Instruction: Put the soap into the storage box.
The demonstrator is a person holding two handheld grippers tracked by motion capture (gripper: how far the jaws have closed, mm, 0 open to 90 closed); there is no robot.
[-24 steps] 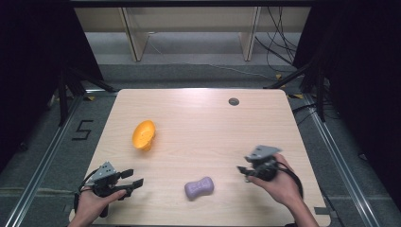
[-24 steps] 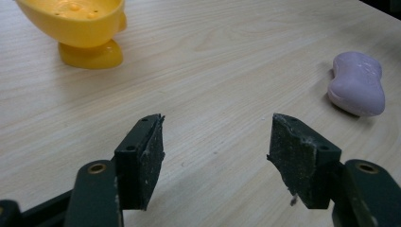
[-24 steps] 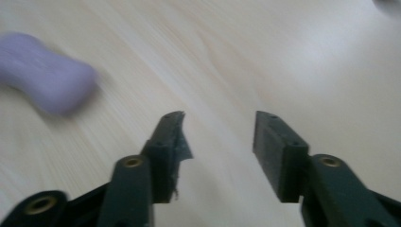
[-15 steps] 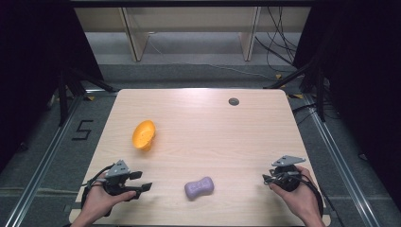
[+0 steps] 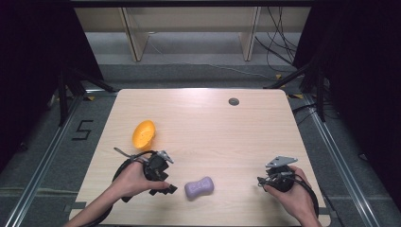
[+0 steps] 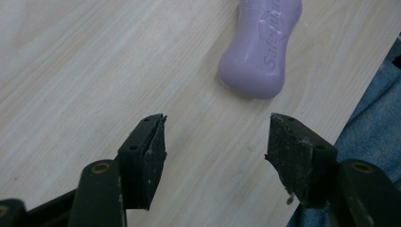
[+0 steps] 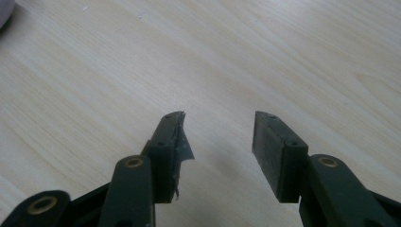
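I've got the purple soap (image 5: 199,187) lying flat near the table's (image 5: 213,127) front edge, long axis roughly left-right, tilted a bit. My left gripper (image 5: 166,182) sits just beside it, jaws apart; right gripper (image 5: 261,180) well apart, jaws apart too.

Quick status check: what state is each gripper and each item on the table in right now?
Left gripper: jaws open, empty, pointed at the soap.
Right gripper: jaws open, empty, over bare wood.
Purple soap bar: lying flat on the table, free, embossed side up.
Orange bowl: tipped on its side, untouched.
Table: small dark round spot near the far edge.
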